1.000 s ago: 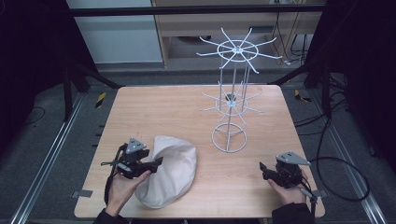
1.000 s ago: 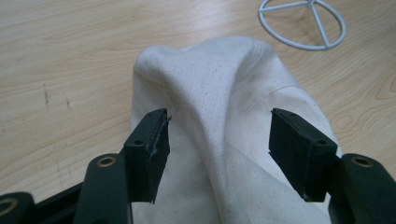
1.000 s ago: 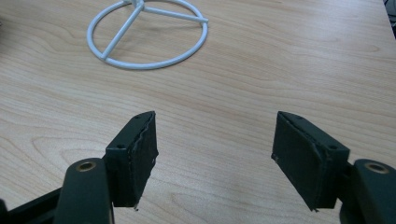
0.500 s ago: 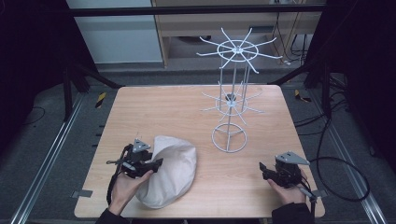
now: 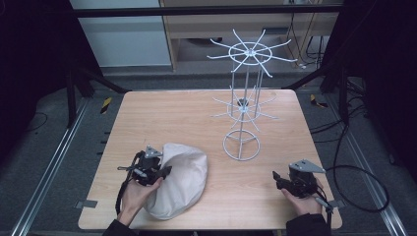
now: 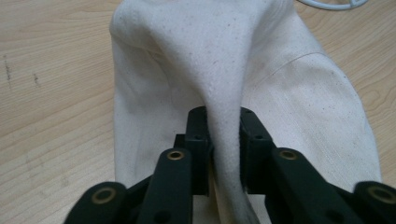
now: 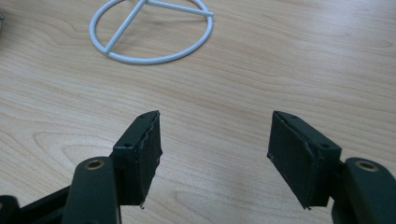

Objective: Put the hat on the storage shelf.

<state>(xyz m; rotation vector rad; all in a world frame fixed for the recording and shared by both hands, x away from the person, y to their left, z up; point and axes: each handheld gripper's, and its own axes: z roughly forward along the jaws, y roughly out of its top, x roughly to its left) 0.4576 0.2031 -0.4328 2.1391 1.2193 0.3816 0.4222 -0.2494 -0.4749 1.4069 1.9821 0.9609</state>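
The left gripper (image 6: 224, 135) pinches a raised fold of the cream cloth cap (image 6: 233, 70) between its two black jaws, at the cap's left edge near the front left of the wooden table (image 5: 196, 113). The right gripper (image 7: 215, 154) hovers with jaws spread wide over bare wood at the front right, holding nothing. Between them and further back, well apart from the cap, stands the white wire rack (image 5: 243, 118) on its ring base

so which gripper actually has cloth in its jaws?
The left gripper: its jaws are shut on a raised fold of the cream cloth hat. The right gripper is open over bare table.
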